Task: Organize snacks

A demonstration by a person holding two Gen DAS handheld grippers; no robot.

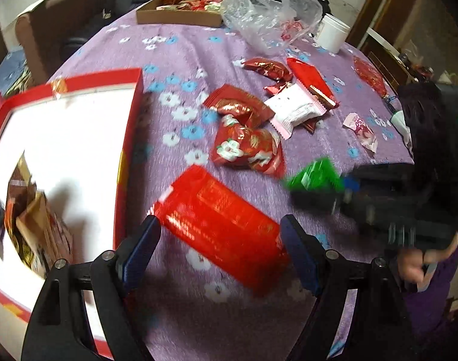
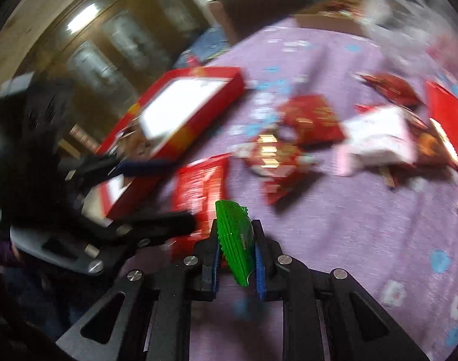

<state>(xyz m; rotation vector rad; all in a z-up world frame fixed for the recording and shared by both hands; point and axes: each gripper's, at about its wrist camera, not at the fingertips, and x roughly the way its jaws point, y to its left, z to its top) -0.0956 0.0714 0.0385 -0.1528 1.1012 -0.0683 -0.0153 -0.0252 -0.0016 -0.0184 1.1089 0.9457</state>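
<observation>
Right tool pinches crinkled green foil packet.

Left hand-held gripper: jaws spread wide, blue pads well apart, tilted down toward the surface, nothing clamped between them. Right hand-held gripper: jaws nearly together, pinching a green packet edge-on between the blue pads. In the left view the right gripper comes in from the right side, low over the surface, with a bit of the person's hand showing behind it.
</observation>
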